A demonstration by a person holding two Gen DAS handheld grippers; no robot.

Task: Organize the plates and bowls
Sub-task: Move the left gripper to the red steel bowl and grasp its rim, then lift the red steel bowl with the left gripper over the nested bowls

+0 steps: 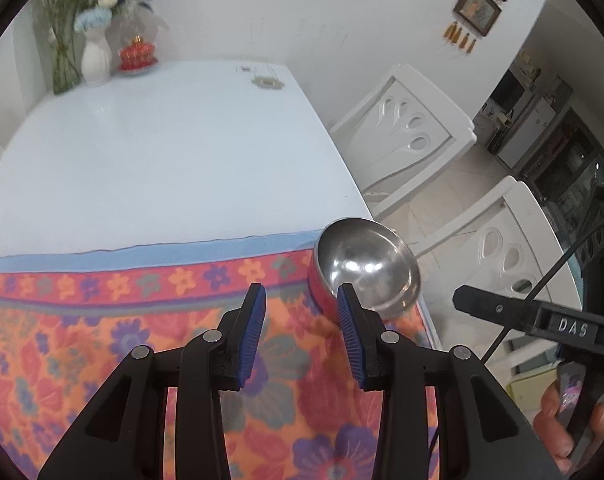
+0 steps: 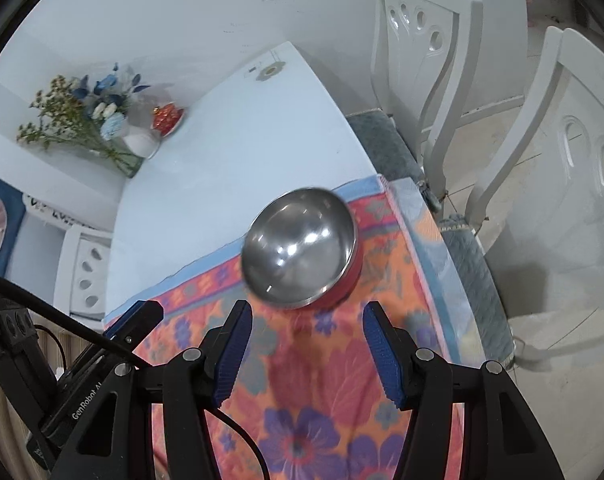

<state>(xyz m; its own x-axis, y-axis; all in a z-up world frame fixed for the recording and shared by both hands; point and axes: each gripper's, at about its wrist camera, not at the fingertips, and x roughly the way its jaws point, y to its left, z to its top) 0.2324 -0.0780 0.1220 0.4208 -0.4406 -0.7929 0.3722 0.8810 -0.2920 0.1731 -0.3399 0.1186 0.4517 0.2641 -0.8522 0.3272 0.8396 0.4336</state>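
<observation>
both tongs, left (image 1: 302, 332) and right (image 2: 305, 344), are spread and hold nothing. steel bowl (image 2: 300, 248) sits on the floral cloth (image 2: 302, 380) near the table (image 2: 222, 140) edge, at twelve o'clock from the right tongs. likely step: reaching; next, close on its rim.

Bowl (image 2: 300, 244) rim motion-blurred in right wrist view; right gripper (image 1: 541, 320) cut off at frame edge, jaws possibly open, can't tell.
</observation>
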